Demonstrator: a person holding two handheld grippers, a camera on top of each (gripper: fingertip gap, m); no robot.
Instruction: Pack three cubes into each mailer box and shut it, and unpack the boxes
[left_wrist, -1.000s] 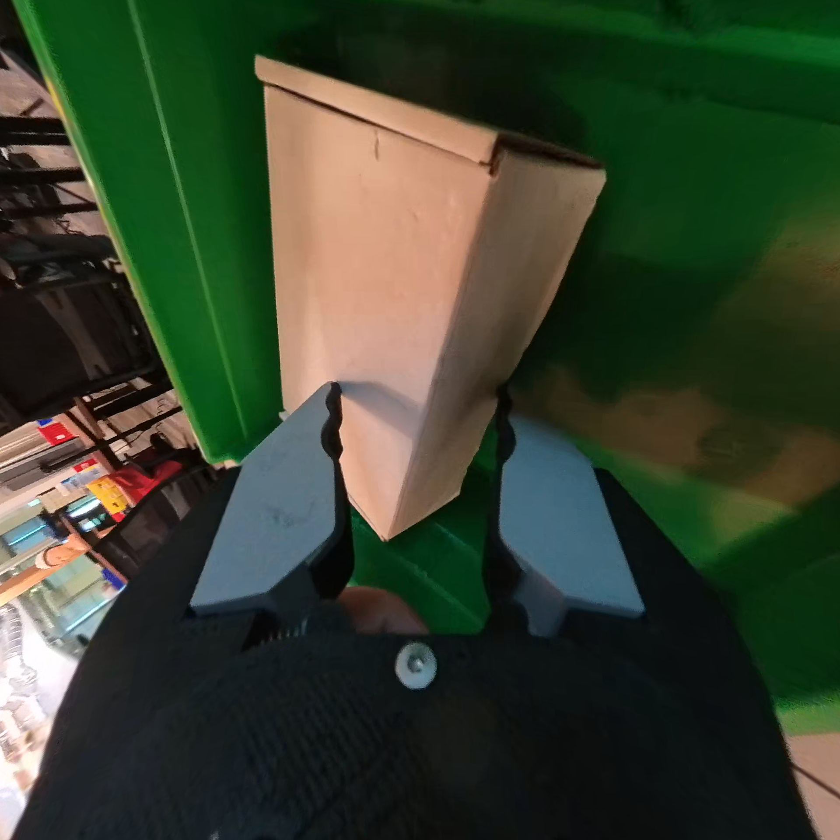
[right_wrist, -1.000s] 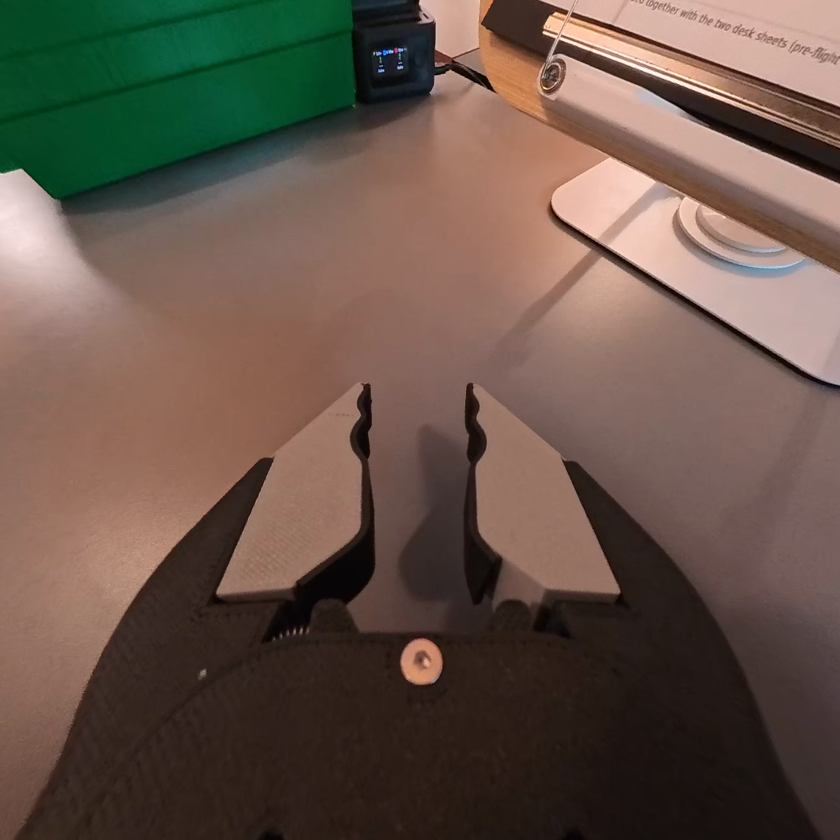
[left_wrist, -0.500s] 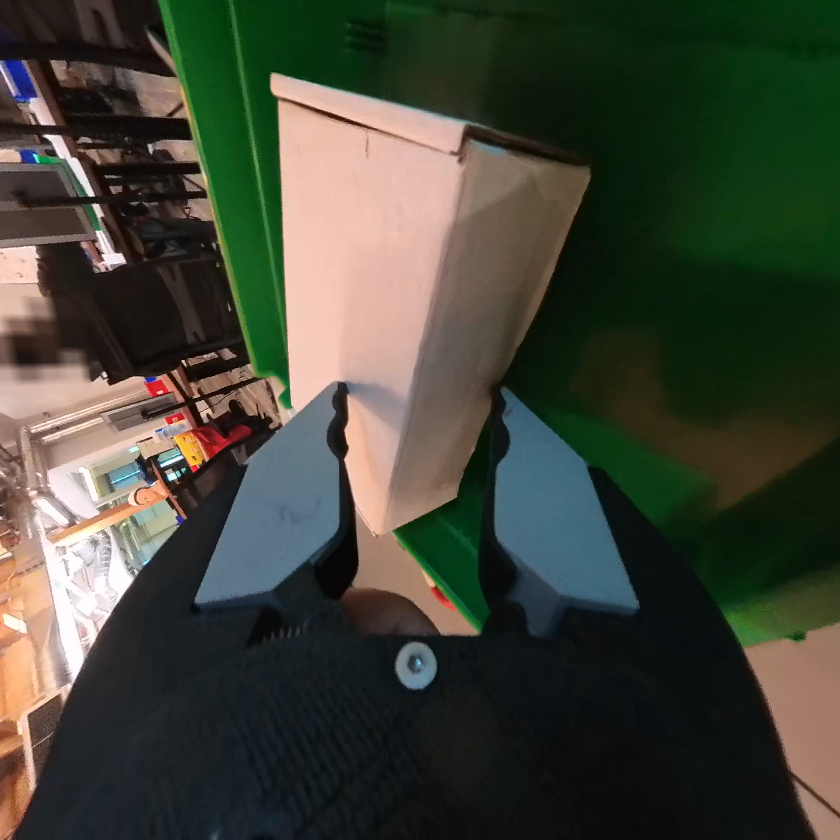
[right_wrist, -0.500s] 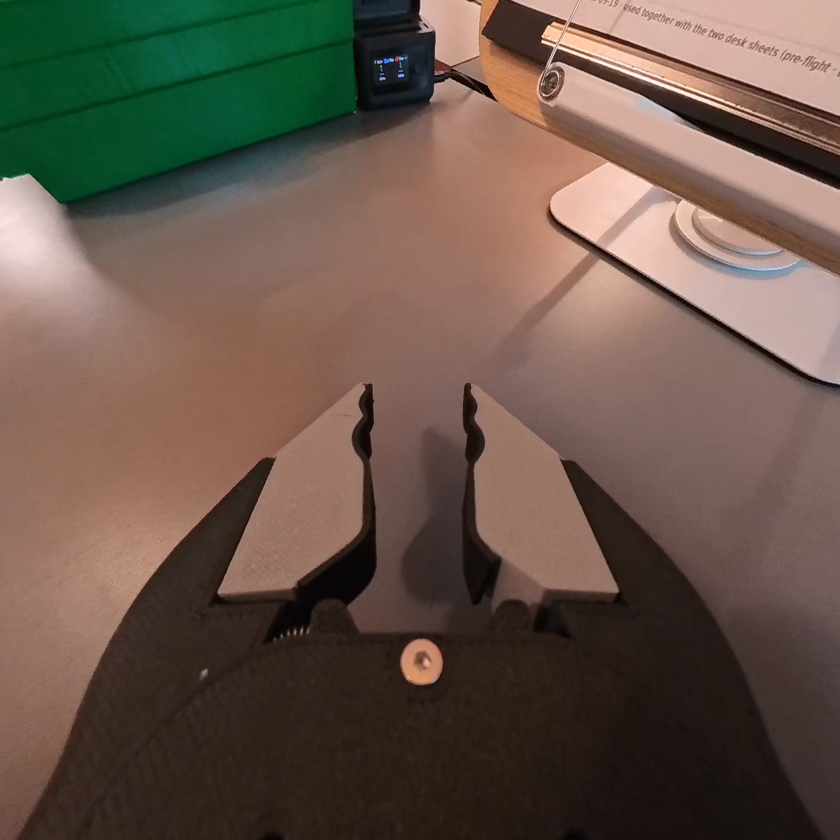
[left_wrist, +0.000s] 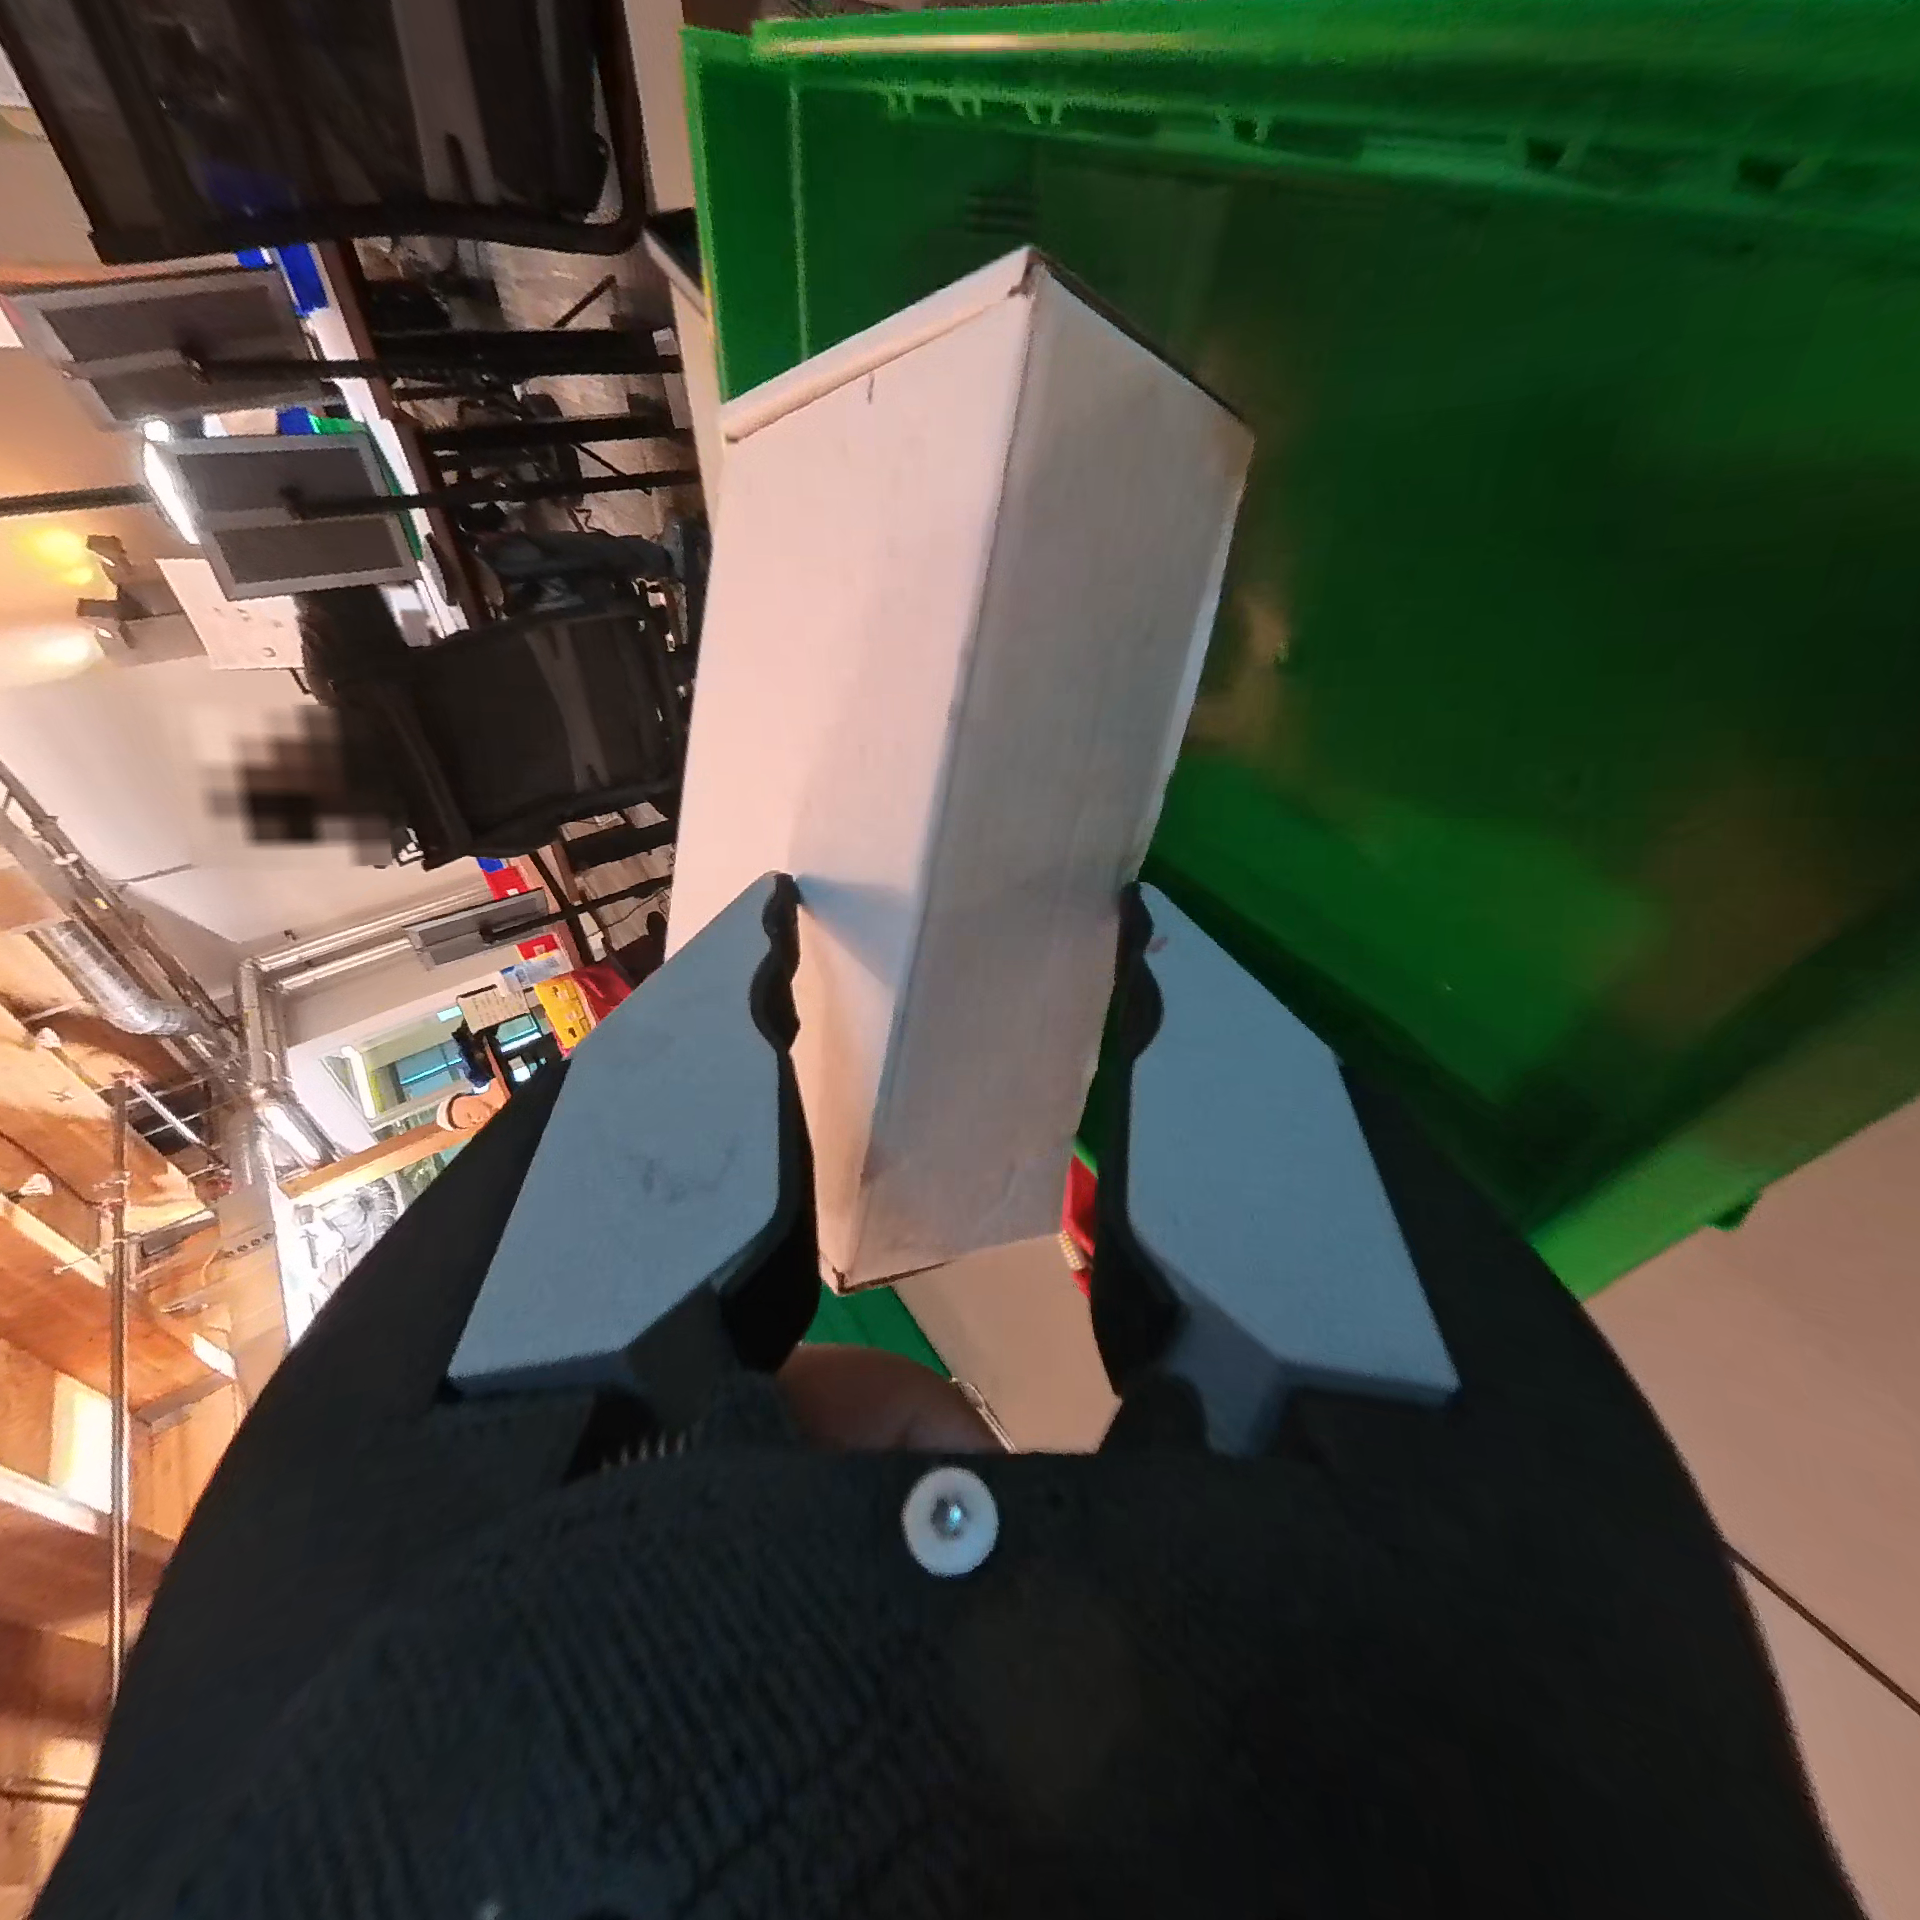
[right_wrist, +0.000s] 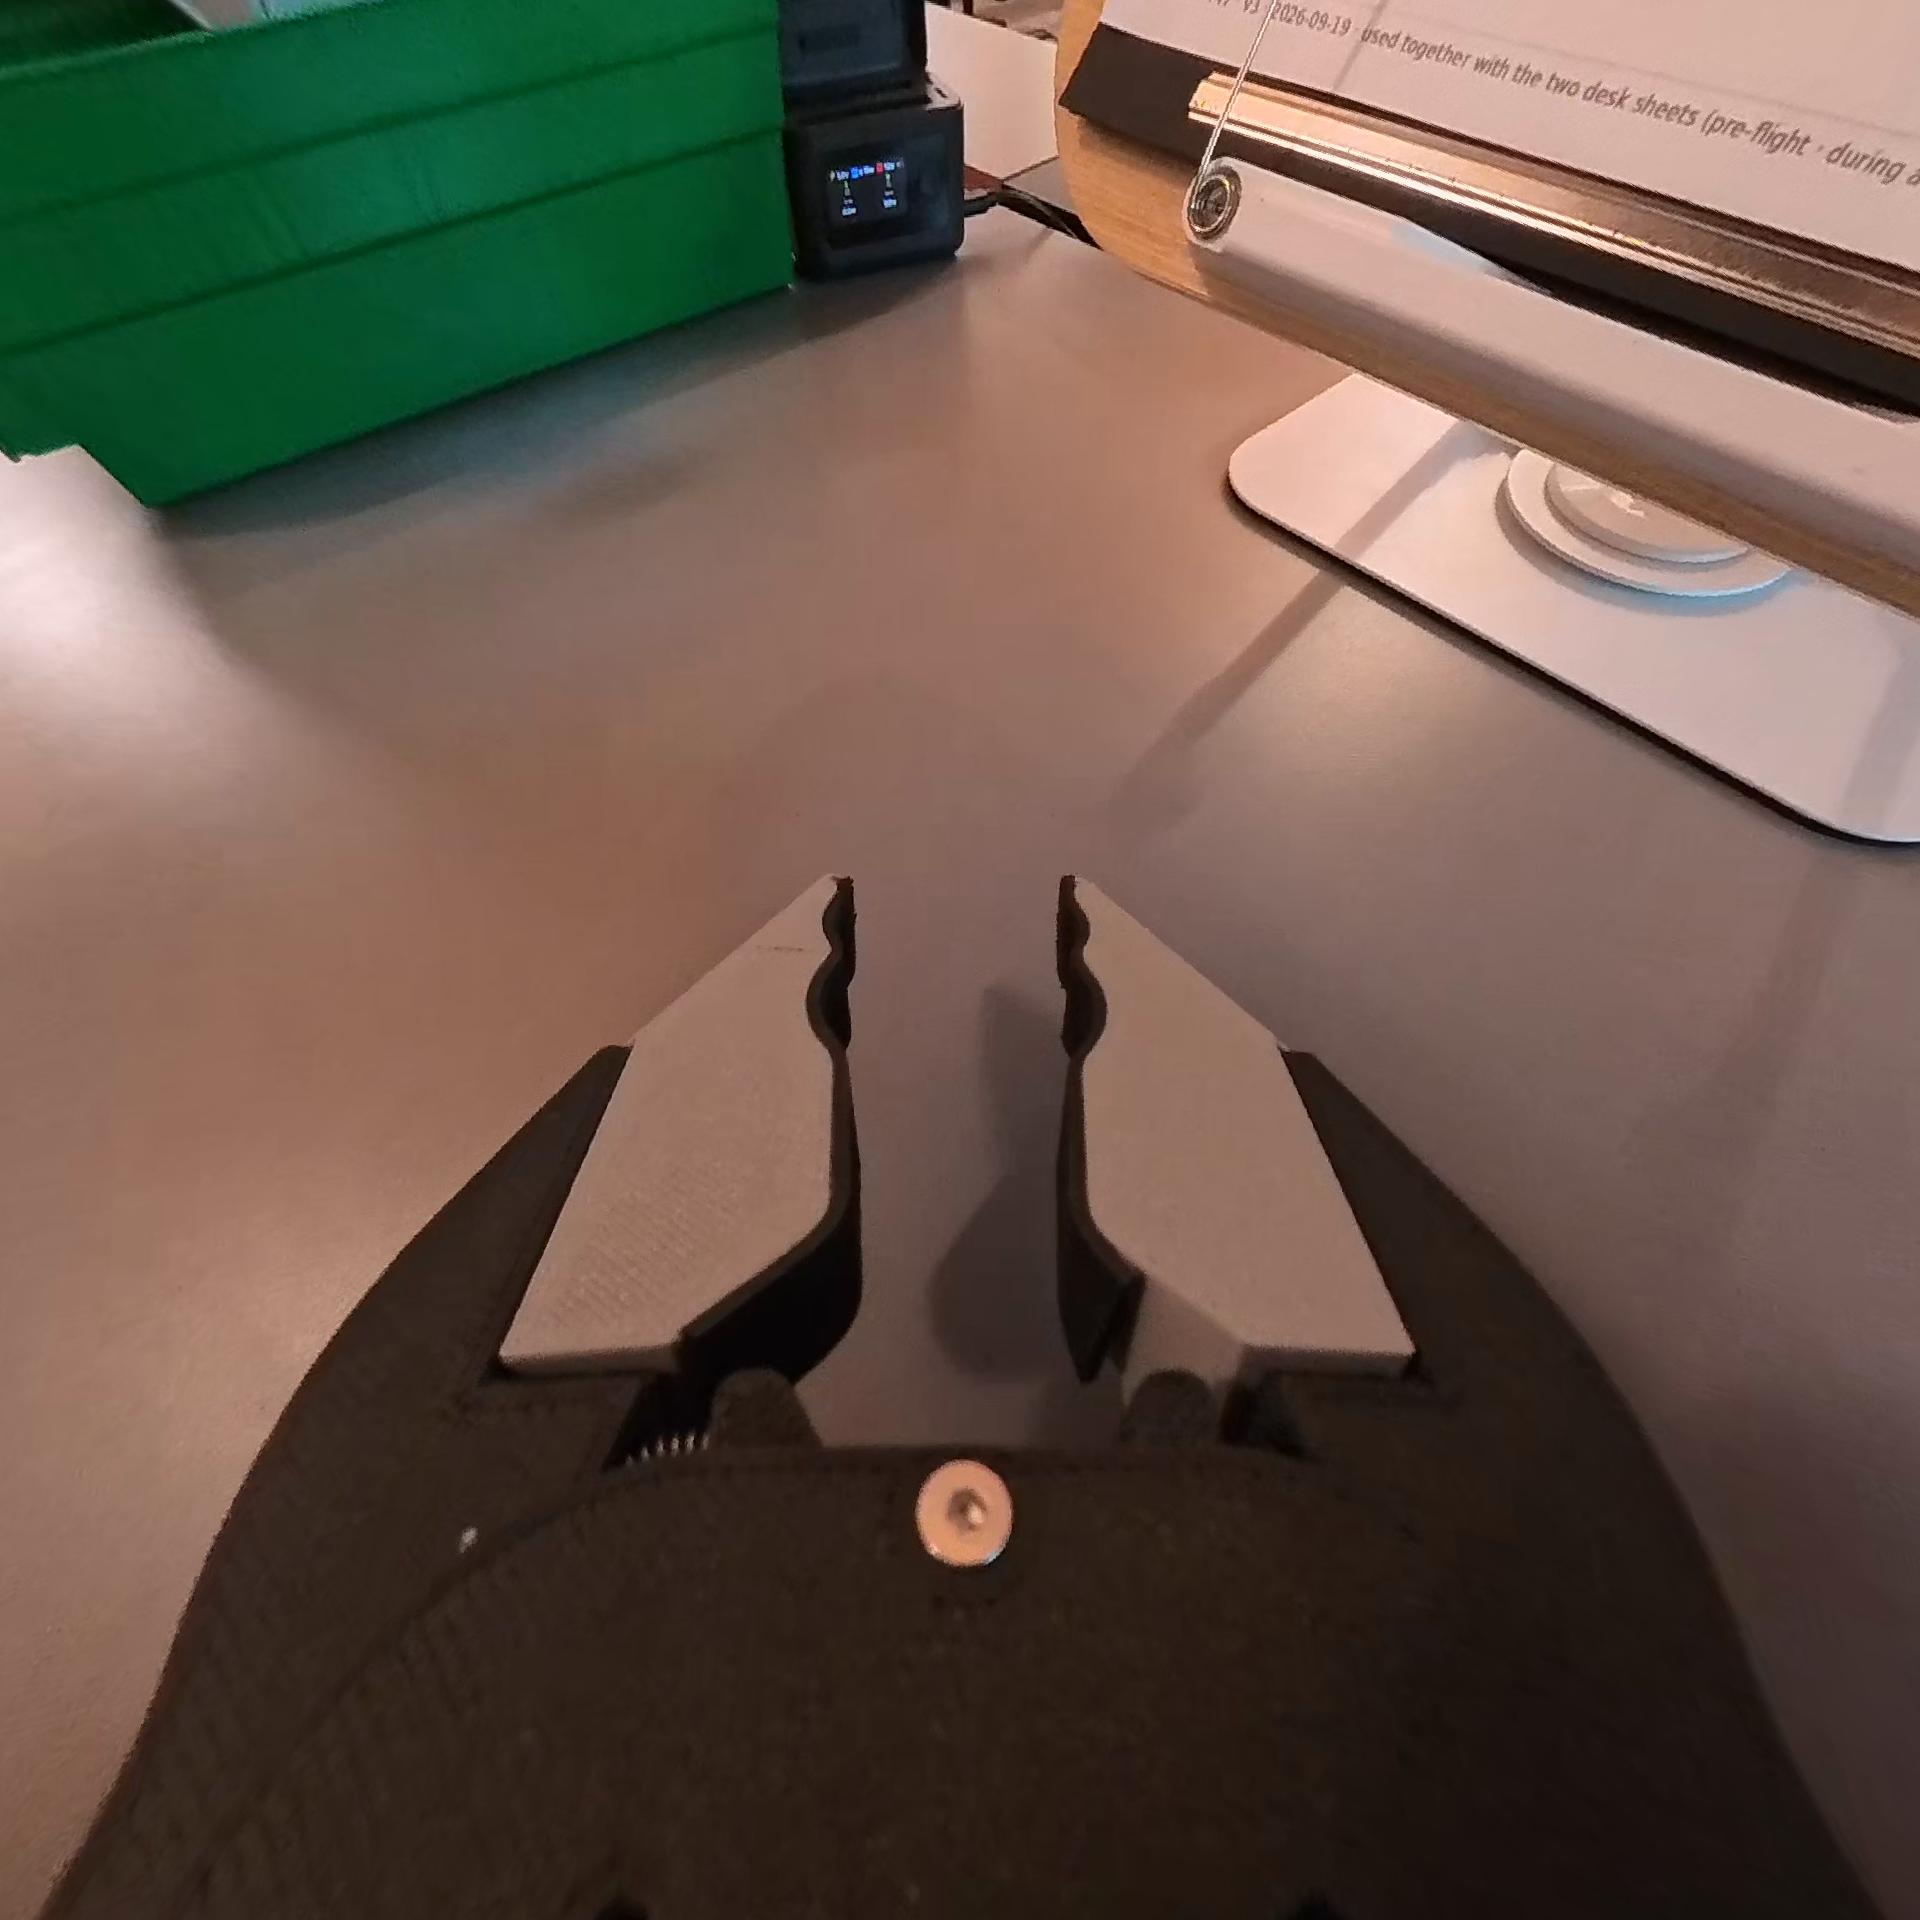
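The left gripper (left_wrist: 954, 914) holds a long, closed, pale cardboard mailer box (left_wrist: 935, 748) near one end. One finger presses on each side of the box. The box is up in the air, tipped a little, in front of a big green plastic crate (left_wrist: 1507, 520). Another pale box (left_wrist: 997, 1340) peeks out just below it.

The right gripper (right_wrist: 956, 914) holds nothing. Its fingers are a small way apart, and it hangs low over the smooth grey tabletop (right_wrist: 623, 727).

The step in hand looks like moving the closed box between the crate and the tabletop. To do it well, the person should squeeze firmly but not too hard. Cardboard is thin and bends, so a hard squeeze could dent the walls. The grip is near one end, so the long end could swing or droop. Slow, steady moves will help. If cubes are inside, they may slide and shift the weight. The pictures do not show inside the box. The box should come down flat, on its wide side, before the fingers let go. The free gripper could steady the far end.

The box has flat sides, sharp folded edges and a dull, papery skin. The crate is hard and shiny, with ribs near its rim. The gripper fingers are grey with wavy black pads (left_wrist: 777, 966).

On the tabletop beyond the right gripper stand a stack of green trays (right_wrist: 395, 229), a small black device with a lit screen (right_wrist: 873, 177), and a white flat stand base (right_wrist: 1558, 582).
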